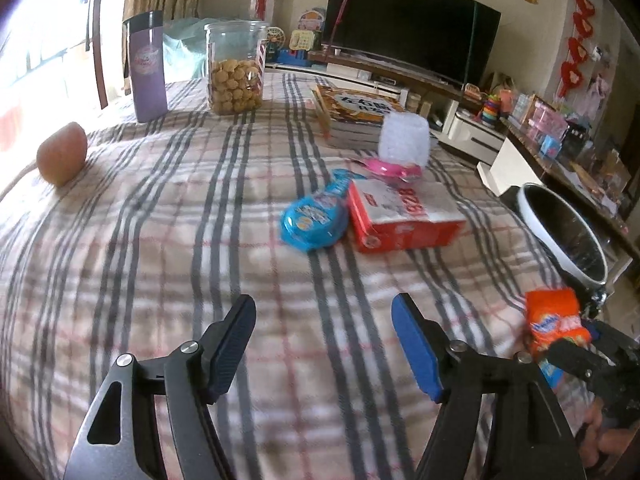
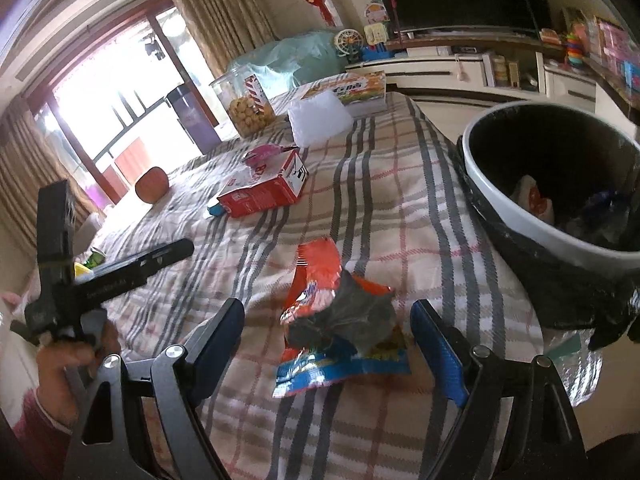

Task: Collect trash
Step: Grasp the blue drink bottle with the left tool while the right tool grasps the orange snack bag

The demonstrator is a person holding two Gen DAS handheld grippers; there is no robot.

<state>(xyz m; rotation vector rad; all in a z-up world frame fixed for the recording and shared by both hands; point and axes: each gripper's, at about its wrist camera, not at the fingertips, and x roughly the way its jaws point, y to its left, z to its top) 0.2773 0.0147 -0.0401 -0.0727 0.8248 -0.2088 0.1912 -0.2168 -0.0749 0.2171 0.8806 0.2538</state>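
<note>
An orange snack wrapper [image 2: 340, 316] lies crumpled on the plaid tablecloth, between the open fingers of my right gripper [image 2: 328, 344]; it also shows in the left wrist view [image 1: 554, 324]. My left gripper [image 1: 324, 344] is open and empty above bare cloth. Farther off lie a blue wrapper [image 1: 316, 220], a red carton [image 1: 400, 216], a pink wrapper [image 1: 394, 168] and a white foam piece [image 1: 404, 136]. A white bin with a black liner [image 2: 560, 184] stands at the table's right edge and holds some trash.
A biscuit jar [image 1: 236, 72], a purple tumbler [image 1: 146, 68], an apple [image 1: 62, 152] and a stack of books [image 1: 356, 114] sit at the far side. A TV and shelves stand beyond the table.
</note>
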